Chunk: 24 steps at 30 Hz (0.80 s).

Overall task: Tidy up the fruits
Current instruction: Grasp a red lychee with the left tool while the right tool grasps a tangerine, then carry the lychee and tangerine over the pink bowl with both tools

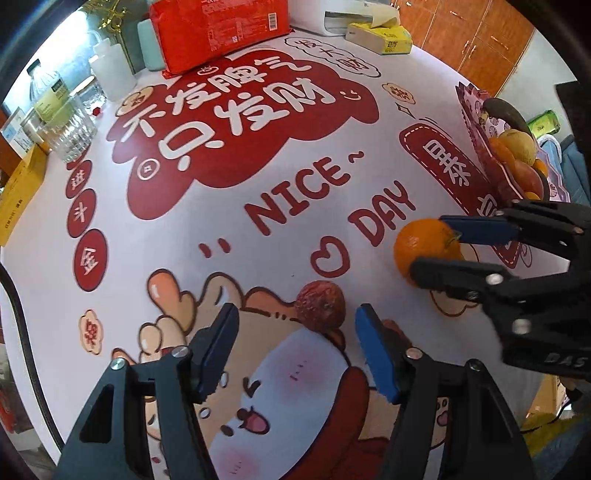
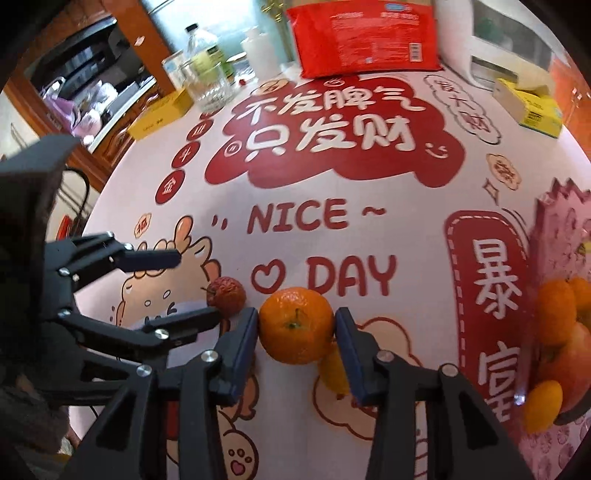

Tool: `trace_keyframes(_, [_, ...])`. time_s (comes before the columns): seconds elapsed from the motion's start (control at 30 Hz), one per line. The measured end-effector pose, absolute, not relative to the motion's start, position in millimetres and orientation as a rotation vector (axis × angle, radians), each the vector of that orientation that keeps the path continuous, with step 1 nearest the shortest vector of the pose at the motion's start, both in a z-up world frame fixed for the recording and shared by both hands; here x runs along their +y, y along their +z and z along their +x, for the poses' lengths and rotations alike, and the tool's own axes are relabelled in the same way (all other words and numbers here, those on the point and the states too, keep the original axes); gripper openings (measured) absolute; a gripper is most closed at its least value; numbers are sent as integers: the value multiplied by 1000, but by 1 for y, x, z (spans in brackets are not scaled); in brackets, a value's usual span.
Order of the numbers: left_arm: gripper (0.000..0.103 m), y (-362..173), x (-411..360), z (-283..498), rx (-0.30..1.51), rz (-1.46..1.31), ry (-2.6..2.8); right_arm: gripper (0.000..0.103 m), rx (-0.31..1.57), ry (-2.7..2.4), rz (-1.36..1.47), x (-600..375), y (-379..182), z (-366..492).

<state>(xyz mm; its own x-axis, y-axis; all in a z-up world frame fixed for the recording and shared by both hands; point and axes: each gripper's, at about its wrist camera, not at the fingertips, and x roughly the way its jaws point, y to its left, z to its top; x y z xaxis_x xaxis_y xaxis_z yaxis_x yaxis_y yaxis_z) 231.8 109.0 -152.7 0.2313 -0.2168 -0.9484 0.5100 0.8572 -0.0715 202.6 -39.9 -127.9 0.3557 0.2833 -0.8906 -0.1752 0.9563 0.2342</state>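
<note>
The right gripper has its two blue pads pressed against the sides of a tangerine, which sits on the printed tablecloth just below the word "DAY"; in the left wrist view the same gripper reaches in from the right edge with the tangerine clamped between its fingers; a small yellow fruit lies on the cloth just behind the tangerine, partly hidden by the right-hand finger; the left gripper points steeply down over a wrinkled dark-red fruit, its jaws apart and not touching it, the fruit lying just beyond the fingertips on the cartoon animal print; from the right wrist the left gripper enters from the left with the red fruit near its lower finger; at the right edge of the table stands a fruit bowl with a pink patterned paper liner, heaped with oranges, an apple and other fruit; at the far side of the table are a red packet, a drinking glass, a plastic bottle, a tissue box and a yellow box.
</note>
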Motion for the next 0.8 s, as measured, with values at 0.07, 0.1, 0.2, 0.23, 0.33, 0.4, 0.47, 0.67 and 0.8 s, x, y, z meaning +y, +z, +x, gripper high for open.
trace_keyframes(0.07, [51,-157,105,234,1260,250,-519,43,1162,283,122,-46,-126,201])
trace_keyframes(0.1, [45,-159,104,236,1268,235,-524,43,1158,279,128,-48,-125,200])
trace_keyframes(0.2, [30,-166,101,238,1292,203,-529,43,1147,263,142,-54,-121,196])
trace_keyframes(0.23, [30,-165,101,237,1286,200,-525,43,1142,261,146,-55,-120,194])
trace_keyframes(0.33, [29,-165,100,234,1286,209,-514,43,1131,256,151,-58,-116,189])
trace_keyframes(0.4, [29,-161,101,232,1277,208,-507,43,1124,253,152,-59,-113,186])
trace_keyframes(0.47, [29,-154,103,230,1264,201,-501,43,1114,256,155,-59,-109,182])
trace_keyframes(0.67, [28,-117,107,215,1195,198,-467,43,1077,274,151,-59,-91,166])
trace_keyframes(0.8, [28,-84,104,205,1131,165,-449,43,1039,300,141,-60,-75,149])
